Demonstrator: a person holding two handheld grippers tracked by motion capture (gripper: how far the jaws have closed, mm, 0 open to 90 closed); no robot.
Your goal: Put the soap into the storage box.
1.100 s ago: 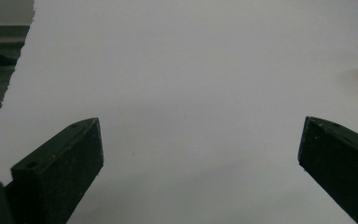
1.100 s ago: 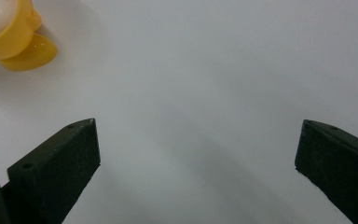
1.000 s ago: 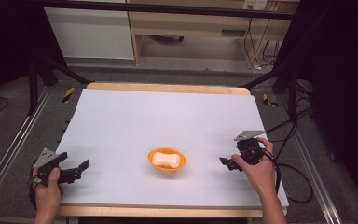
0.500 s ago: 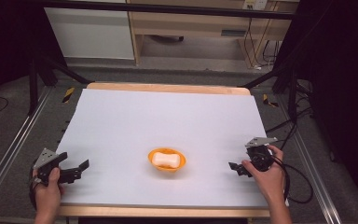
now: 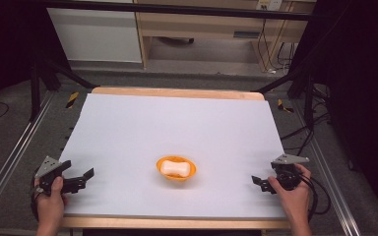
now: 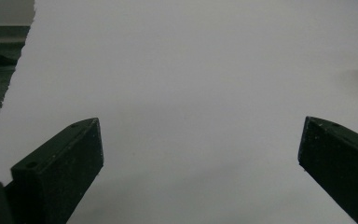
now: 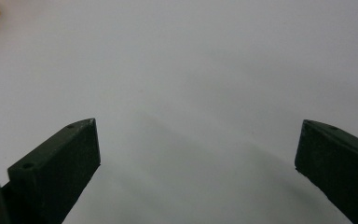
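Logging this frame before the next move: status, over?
Left gripper open, empty, near-left table edge. Right gripper open, empty, near-right. Orange bowl holding white soap, centre, untouched. Nothing in the way.

Orange bowl [image 5: 176, 168] at lower centre of the white table [image 5: 177, 123].
Left gripper [image 5: 76, 179] lower left, right gripper [image 5: 260, 182] lower right, both well apart from it.

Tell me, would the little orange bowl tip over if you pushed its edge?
Probably it would slide or rock first: the orange bowl looks small, shallow and light on the smooth white table. The pale white lump inside may steady it slightly, but could slip out if it tilts.
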